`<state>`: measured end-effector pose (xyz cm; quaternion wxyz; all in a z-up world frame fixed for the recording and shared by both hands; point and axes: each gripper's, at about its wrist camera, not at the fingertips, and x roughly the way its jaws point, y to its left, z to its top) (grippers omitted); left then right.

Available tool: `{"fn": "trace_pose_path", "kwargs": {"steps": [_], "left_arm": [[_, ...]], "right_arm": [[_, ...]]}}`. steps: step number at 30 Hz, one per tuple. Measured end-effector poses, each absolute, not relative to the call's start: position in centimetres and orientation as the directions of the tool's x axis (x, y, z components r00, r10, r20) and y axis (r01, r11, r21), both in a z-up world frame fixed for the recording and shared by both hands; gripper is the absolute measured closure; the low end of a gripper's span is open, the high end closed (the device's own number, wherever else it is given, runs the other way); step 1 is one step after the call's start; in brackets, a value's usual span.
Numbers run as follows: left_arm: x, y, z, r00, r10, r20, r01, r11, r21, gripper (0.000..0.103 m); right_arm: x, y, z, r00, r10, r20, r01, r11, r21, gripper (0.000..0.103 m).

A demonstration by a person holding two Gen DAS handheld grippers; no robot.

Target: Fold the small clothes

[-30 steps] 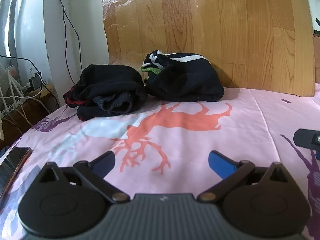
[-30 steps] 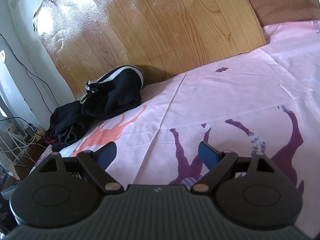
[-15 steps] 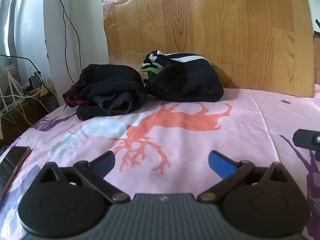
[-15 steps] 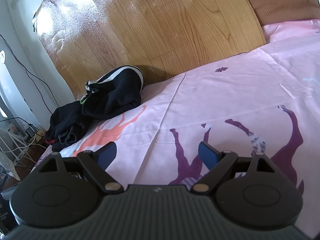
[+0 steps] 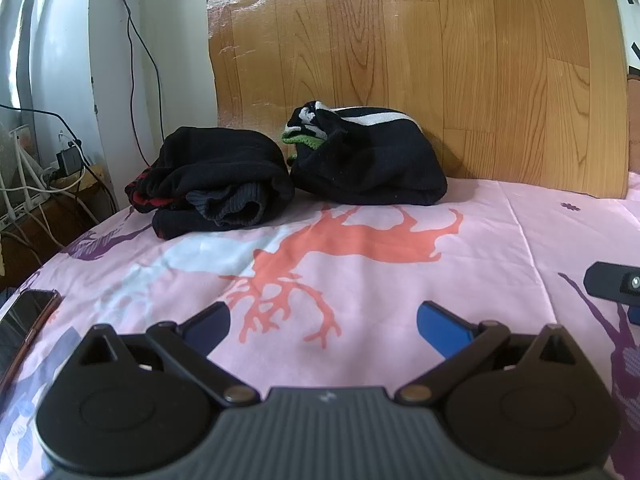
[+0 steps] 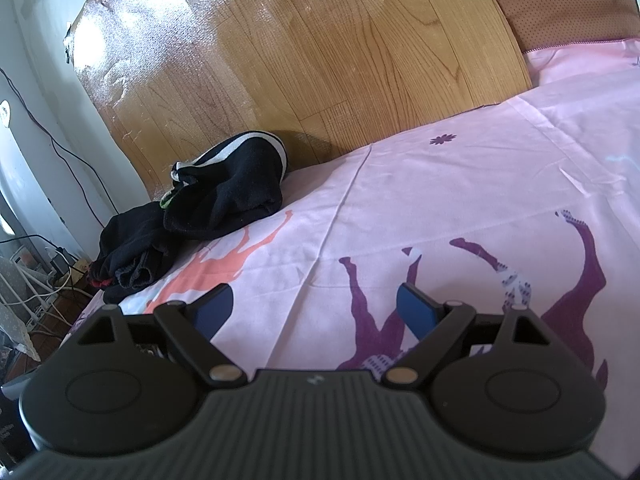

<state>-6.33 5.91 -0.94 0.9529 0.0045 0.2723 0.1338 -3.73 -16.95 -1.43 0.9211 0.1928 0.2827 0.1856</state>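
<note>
I see two dark clothes bundles at the far side of the bed, against the wooden headboard (image 5: 460, 60): the black pile (image 5: 216, 184) on the left touches the striped bundle (image 5: 368, 164) on its right. My left tongs (image 5: 323, 320) and right tongs (image 6: 314, 306) hang spread over the pink sheet (image 5: 500, 240), holding nothing. A phone (image 5: 24, 316) lies near left

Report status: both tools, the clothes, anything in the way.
Left tool open, empty. Right tool open, empty. Two dark clothes bundles side by side at the headboard, untouched. Phone at the bed's left edge; path clear.
</note>
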Motion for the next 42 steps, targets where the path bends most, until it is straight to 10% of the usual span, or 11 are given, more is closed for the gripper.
{"fn": "trace_pose_path", "kwargs": {"steps": [42], "left_arm": [[-6.7,7.0,-0.8,0.818,0.245,-0.521,-0.268,0.963,0.032,0.000]], "right_arm": [[-4.2,-14.9,-1.2,0.800,0.344,-0.491,-0.185,0.921,0.342,0.012]]}}
